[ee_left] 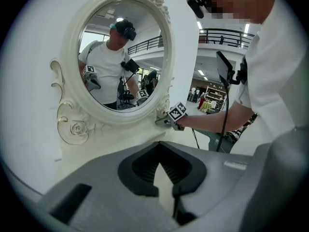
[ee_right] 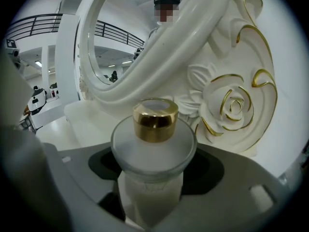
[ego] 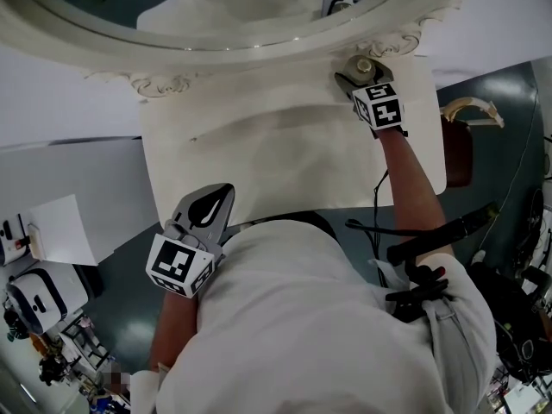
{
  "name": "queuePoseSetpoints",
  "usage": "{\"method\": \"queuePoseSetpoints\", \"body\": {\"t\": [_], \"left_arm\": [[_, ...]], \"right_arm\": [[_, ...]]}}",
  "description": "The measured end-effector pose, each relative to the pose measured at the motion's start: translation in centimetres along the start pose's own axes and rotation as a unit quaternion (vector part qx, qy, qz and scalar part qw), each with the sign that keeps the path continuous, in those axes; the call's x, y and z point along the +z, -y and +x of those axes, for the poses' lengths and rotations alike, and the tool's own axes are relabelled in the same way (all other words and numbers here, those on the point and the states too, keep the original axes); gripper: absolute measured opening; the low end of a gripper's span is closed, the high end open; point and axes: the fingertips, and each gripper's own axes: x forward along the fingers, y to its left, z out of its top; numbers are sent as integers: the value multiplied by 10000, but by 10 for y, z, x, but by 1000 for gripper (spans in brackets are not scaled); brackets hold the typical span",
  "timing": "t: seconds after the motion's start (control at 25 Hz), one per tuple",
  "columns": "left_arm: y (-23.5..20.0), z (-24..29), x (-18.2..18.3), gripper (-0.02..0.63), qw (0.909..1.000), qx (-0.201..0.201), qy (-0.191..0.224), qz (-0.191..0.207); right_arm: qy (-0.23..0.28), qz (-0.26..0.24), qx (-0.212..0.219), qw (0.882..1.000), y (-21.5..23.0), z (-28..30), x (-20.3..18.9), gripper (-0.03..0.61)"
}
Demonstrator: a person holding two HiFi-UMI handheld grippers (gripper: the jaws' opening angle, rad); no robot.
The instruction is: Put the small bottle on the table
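Frosted white bottle (ee_right: pixel 152 153), gold cap (ee_right: pixel 155 120); cream table (ego: pixel 285 153); white mirror frame (ee_right: pixel 159 66), gold-edged rose carving (ee_right: pixel 234 108).

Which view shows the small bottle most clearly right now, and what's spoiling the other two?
Right gripper view: small bottle close, sharp and evenly lit; fisheye bends the mirror frame, corners black. Head view: bottle tiny, seen from above, slightly soft. Left gripper view: heavy fisheye, its own tool fills the lower half, bottle too small to make out.

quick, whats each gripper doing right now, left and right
left gripper: closed, nothing between its jaws
right gripper: closed on the small frosted glass bottle with the gold cap
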Motion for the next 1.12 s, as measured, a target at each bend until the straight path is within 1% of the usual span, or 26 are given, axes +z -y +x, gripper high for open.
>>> {"method": "queuePoseSetpoints", "body": {"t": [0.44, 0.84, 1.0, 1.12], "left_arm": [[-8, 9, -1, 3, 10000, -64, -24, -57], [-9, 2, -3, 3, 9999, -73, 64, -63], [-9, -7, -5, 3, 9999, -97, 119, -11], [-10, -17, -9, 3, 9998, -111, 166, 2]], "right_arm": [[8, -32, -107, 9999, 4, 8, 0, 339], [-15, -111, -103, 9999, 2, 9, -1, 348], [-44, -107, -196, 9997, 3, 7, -2, 385], [-57, -28, -337, 9994, 3, -1, -3, 390]]}}
